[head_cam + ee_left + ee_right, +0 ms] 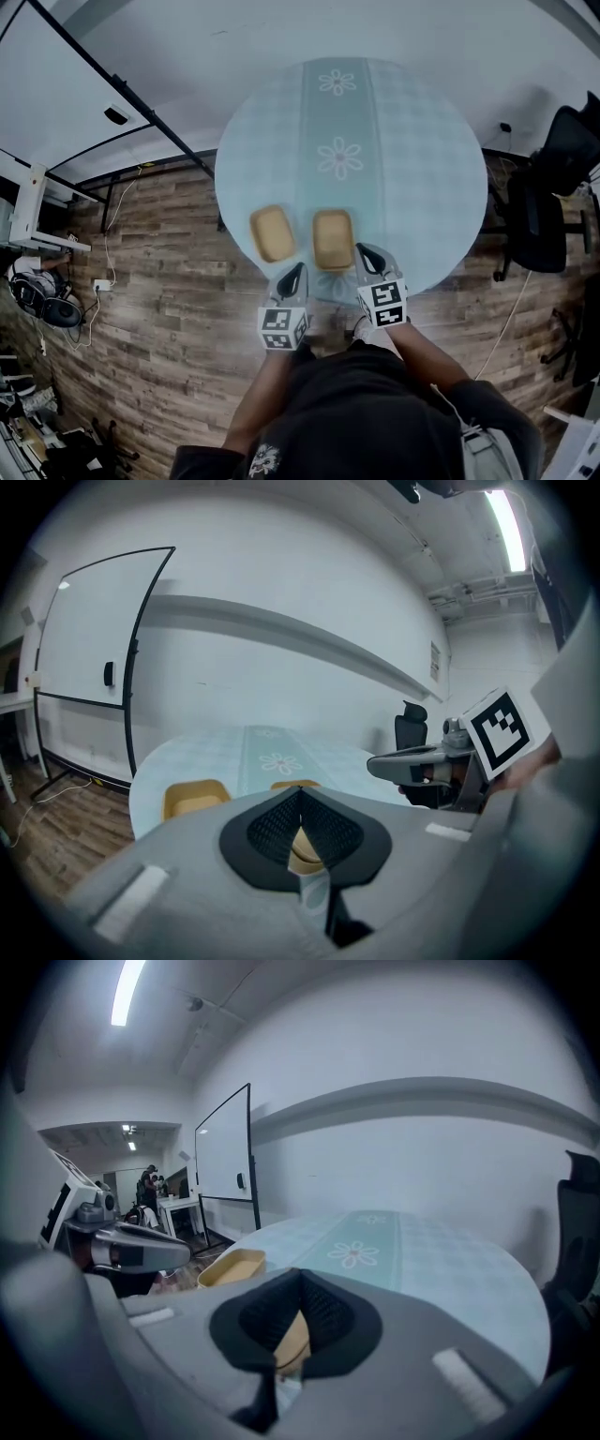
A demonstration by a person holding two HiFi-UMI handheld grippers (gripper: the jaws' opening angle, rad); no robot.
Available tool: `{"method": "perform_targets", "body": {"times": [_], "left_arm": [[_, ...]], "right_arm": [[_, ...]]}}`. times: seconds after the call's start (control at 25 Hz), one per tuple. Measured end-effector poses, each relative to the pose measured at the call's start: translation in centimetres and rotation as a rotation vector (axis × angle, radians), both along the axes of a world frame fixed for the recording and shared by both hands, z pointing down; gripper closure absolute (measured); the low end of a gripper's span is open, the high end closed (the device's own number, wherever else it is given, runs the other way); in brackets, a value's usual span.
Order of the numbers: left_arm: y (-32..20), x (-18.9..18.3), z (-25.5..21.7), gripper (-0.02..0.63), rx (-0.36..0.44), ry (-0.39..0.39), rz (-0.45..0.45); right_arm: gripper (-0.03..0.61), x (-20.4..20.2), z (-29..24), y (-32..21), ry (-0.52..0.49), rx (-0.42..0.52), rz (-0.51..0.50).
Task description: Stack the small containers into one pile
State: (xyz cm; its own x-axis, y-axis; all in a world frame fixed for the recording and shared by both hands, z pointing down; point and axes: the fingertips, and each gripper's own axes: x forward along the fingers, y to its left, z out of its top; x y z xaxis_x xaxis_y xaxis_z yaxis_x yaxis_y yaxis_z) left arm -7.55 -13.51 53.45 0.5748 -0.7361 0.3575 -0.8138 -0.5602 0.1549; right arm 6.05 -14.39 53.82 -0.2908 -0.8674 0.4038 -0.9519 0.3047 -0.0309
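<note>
Two small tan containers sit side by side on the round table [422,178] near its front edge: the left container [272,233] and the right container [333,239]. My left gripper [295,272] hovers just in front of the gap between them, shut with nothing in it. My right gripper [364,251] is beside the right container's near right corner, also shut and empty. In the left gripper view the jaws [300,791] meet, with the left container [194,799] to their left. In the right gripper view the shut jaws [298,1275] partly hide the right container [292,1340], and the left container [230,1265] lies further left.
A pale blue cloth with a flower runner [338,155] covers the table. A whiteboard on a stand [66,103] is at the left, black office chairs [548,206] at the right. Wood floor [159,272] with cables and headphones [47,305] surrounds the table.
</note>
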Motion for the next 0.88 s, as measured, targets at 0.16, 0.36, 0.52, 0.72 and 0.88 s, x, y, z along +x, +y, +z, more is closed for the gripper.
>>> {"method": "perform_targets", "body": {"times": [0.16,0.36,0.52,0.72,0.88], "left_arm": [[-0.1,0.6,0.8,0.609,-0.014,-0.009,-0.072],[-0.3,0.4,2.1,0.609,-0.023,-0.01,-0.176],[-0.9,-1.4,3.4,0.607,-0.04,-0.039,-0.267],[-2.1,-3.4,5.1,0.607,-0.076,-0.077,-0.354],[-2.3,-4.4,6.0,0.587,-0.077,-0.103,-0.42]], "right_arm": [[0.577,1.2,0.4,-0.3,-0.013,-0.005,-0.048],[0.577,2.6,1.3,-0.5,-0.007,-0.023,-0.098],[0.577,2.4,1.8,-0.7,-0.006,-0.041,-0.153],[0.577,2.2,3.0,-1.2,0.014,-0.064,-0.201],[0.577,2.4,4.1,-1.1,0.025,-0.077,-0.215]]}}
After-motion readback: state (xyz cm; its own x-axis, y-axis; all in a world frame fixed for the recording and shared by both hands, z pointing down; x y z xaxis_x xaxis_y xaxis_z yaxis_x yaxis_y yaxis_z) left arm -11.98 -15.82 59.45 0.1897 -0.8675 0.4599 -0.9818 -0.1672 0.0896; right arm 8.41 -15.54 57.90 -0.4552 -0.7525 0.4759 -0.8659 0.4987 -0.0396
